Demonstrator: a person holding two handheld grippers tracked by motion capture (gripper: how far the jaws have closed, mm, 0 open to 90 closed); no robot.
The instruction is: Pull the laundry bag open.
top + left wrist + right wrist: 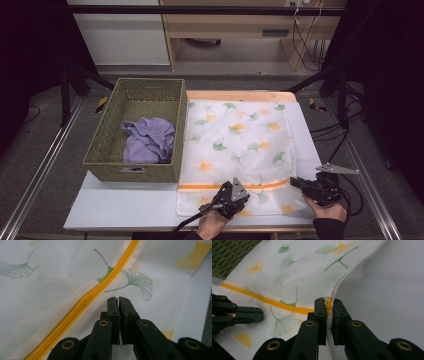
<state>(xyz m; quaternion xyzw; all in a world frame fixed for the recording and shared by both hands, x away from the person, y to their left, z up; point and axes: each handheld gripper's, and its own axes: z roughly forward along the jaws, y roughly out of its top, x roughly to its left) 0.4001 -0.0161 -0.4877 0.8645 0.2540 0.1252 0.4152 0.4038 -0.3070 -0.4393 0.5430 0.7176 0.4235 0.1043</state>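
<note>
A pale worktop (pixel 125 205) sits inside a dark metal frame, with wooden furniture and loose cables behind it at the back of the room. No brand, label or lettering can be read anywhere.

Nearest, at the front edge, a person's two hands come up holding the tools. The left gripper (pixel 239 191) rests low on the laundry bag (pixel 240 145), just on the near side of the yellow zipper (pixel 200 187); in the left gripper view its jaws stand together, with only a hairline slit between them, and whether any mesh is pinched there is hard to make out. The right gripper (pixel 295 182), at the bag's near right corner, is clamped on the bag's white edge seam where the zipper ends; in the right gripper view an orange-yellow bit, the zipper's end or its pull, shows between the pads.

The bag is a white mesh sack printed with green and orange ginkgo leaves. It lies flat on the right half of the worktop, its long axis running from the front edge toward the back edge, with the zipper crossing it side to side near the front end. Its near left corner is partly covered by the left hand.

Farther back on the left stands a green woven basket (pixel 107 137), touching the bag's left edge. A crumpled lilac garment (pixel 149 141) lies inside; its shape cannot be made out.
</note>
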